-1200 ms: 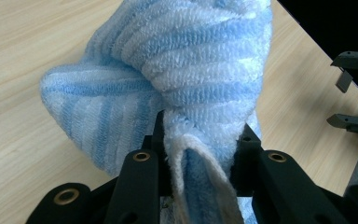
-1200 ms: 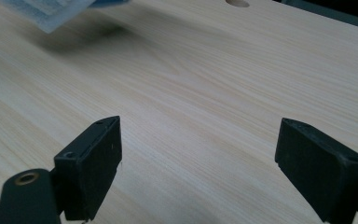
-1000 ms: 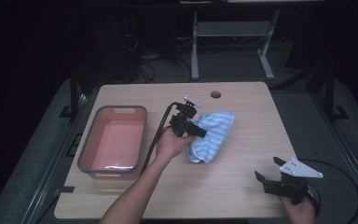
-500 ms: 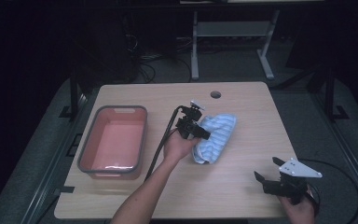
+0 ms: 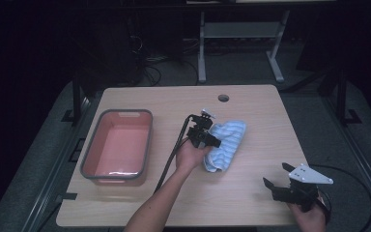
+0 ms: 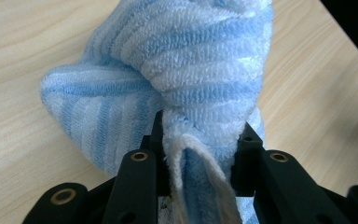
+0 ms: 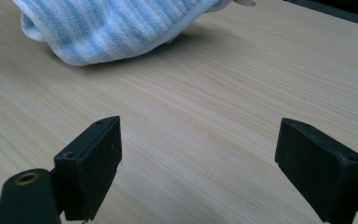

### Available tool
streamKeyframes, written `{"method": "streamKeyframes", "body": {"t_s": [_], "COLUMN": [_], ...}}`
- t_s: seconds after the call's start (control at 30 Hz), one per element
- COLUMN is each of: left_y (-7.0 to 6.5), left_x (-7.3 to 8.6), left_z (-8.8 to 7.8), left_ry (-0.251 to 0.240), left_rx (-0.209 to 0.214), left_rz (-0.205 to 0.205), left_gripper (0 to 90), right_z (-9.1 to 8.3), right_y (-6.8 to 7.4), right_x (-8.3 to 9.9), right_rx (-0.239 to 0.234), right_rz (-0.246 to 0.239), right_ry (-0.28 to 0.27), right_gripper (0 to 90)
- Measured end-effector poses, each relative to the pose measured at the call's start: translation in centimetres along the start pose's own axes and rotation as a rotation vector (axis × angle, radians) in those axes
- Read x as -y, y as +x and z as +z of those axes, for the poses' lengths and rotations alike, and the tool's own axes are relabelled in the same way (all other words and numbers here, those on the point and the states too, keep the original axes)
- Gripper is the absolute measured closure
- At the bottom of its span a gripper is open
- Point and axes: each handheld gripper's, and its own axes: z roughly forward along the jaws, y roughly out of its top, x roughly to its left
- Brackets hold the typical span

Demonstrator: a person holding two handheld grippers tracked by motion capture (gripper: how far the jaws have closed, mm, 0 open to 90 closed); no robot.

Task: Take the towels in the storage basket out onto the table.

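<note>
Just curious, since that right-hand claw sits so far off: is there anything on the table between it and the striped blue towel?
Nothing: between the open right gripper and the towel lies bare wooden table, plain in the right gripper view and the high view.

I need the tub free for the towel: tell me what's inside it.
The tub holds nothing visible: its pinkish floor shows bare, with a glare strip by the near wall. The towel lies outside, on the table, pinched by the left gripper.
</note>
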Motion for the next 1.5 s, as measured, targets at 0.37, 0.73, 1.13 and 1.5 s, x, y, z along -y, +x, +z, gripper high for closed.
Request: {"method": "streamKeyframes", "body": {"t_s": [0.37,0.73,1.13,1.5], "left_y": [-0.1,0.0,0.5,0.5], "left_x": [0.6,0.8,1.9,3.2], "left_z": [1.1,0.2,-2.1,-3.3], "left_ry": [0.015,-0.012,-0.079,-0.122], "left_rx": [0.020,0.046,0.065,0.100], "left_rz": [-0.023,-0.026,0.004,0.014], "left_gripper": [61.2,44.0,36.6,33.9], "right_z": [0.0,-0.2,0.0,0.0], "right_y": [0.1,-0.1,0.0,0.0], "right_x": [0.0,0.0,0.0,0.2], "right_rx": [-0.002,0.005,0.006,0.009], "right_rz": [0.001,0.011,0.004,0.007], "right_ry": [-0.001,-0.003,0.002,0.011], "right_gripper": [14.2,14.2,14.2,14.2]}}
